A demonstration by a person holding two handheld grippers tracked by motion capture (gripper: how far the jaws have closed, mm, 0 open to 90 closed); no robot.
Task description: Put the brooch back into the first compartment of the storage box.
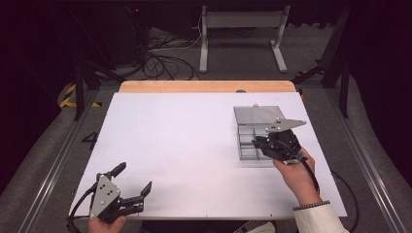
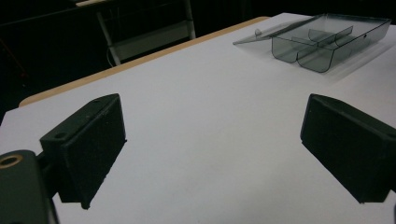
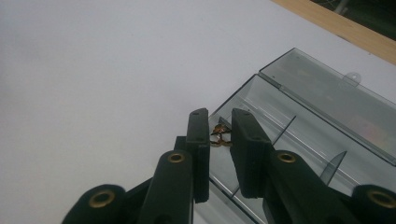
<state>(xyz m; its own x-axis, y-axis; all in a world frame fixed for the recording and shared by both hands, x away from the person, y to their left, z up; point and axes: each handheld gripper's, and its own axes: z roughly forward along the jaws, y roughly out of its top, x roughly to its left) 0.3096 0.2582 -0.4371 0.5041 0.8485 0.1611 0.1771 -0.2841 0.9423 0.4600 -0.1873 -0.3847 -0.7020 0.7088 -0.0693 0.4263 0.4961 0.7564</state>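
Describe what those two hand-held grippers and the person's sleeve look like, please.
Both are matte black. The left gripper carries a grey three-cornered plate on top, as does the right gripper; a black cable trails from each. Up close, brass-coloured rivets dot the linkages and the flat rectangular fingers. The right sleeve is white with a ribbed cuff.
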